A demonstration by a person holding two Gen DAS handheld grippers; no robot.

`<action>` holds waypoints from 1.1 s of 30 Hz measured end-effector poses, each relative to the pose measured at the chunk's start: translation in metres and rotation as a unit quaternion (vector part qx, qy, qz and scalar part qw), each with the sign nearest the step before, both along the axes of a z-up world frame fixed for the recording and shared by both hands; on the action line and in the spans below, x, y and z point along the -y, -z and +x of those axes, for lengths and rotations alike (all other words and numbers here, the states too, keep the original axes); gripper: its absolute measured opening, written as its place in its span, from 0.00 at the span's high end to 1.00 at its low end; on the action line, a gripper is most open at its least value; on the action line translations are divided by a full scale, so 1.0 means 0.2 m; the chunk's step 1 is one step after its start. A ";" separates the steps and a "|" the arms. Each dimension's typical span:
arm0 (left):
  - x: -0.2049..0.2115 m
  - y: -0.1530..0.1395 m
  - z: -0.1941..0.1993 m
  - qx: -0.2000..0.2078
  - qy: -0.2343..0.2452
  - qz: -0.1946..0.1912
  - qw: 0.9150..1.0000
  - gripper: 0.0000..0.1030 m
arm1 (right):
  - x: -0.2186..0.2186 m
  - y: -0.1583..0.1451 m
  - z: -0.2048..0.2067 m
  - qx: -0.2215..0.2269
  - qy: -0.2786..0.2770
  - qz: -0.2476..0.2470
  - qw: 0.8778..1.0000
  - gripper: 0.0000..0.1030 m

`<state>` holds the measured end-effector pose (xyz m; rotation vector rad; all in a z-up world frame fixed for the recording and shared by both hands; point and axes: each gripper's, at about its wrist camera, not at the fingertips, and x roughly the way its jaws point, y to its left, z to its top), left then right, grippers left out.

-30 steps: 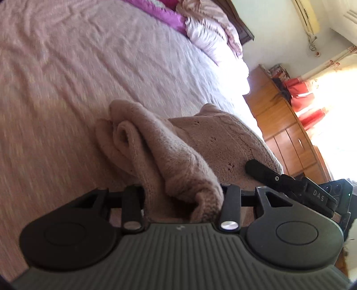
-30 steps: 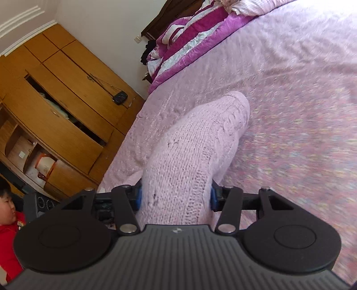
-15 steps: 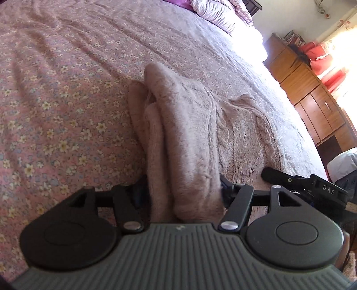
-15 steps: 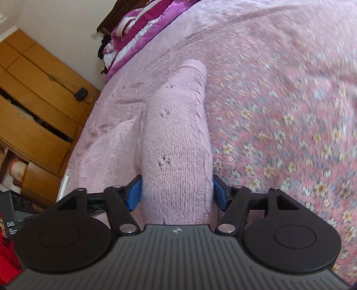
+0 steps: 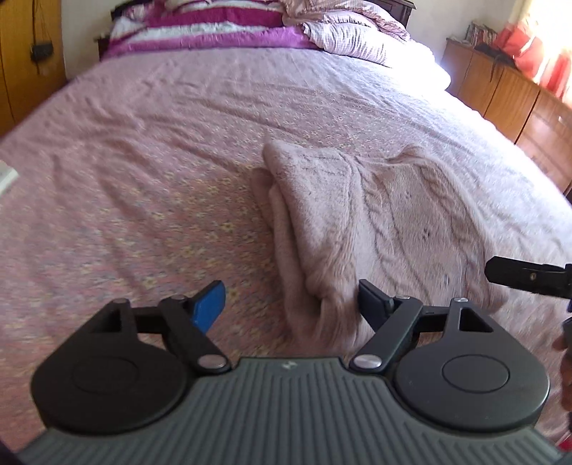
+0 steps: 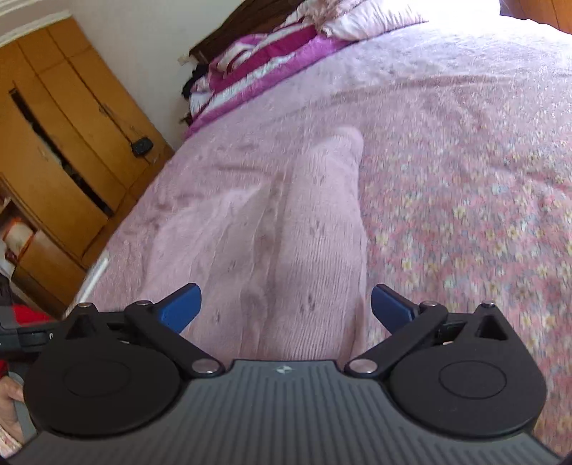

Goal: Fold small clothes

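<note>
My left gripper (image 5: 291, 304) has its jaws opening, blue pad out to the left over the bedspread, dark pad on the right just at the edge of the sweater's folded sleeve. Sleeve end lies between the fingers; left pad well clear of it, right pad close or grazing, can't tell which. No squeeze that I can see.

My right gripper (image 6: 286, 307) also has its jaws opening, spread wide. Both blue pads stand off the knit on either side; the folded edge of the sweater runs up between them, not pinched.

Pink cable-knit sweater (image 5: 375, 214) lies on the bed, near the front edge, towards the right half in the left wrist view. One side is folded over along its length, making a thick roll down the left edge; the rest lies flat with the cable pattern up. In the right wrist view the same garment (image 6: 286, 232) stretches away from the gripper, blurred.

Floral pink bedspread (image 5: 143, 179) under everything, wrinkled. Magenta-and-white striped bedding (image 5: 214, 32) bunched at the headboard end. Wooden wardrobe (image 6: 53, 143) to the left in the right wrist view. Wooden cabinet (image 5: 500, 96) on the far right of the left wrist view. The right gripper's finger shows black at that view's right edge (image 5: 525, 275), beside the sweater.
</note>
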<state>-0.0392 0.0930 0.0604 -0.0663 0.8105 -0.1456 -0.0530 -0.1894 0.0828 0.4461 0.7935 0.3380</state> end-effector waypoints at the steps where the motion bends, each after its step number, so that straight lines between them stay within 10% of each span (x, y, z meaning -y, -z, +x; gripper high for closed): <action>1: 0.00 0.00 -0.03 0.001 -0.003 0.007 1.000 0.20 | -0.01 0.00 -0.03 -0.003 0.002 -0.009 1.000 0.00; 33: 0.24 0.28 -0.19 -0.050 -0.068 0.045 0.995 0.18 | -0.24 0.28 -0.19 -0.014 0.029 -0.160 0.987 0.00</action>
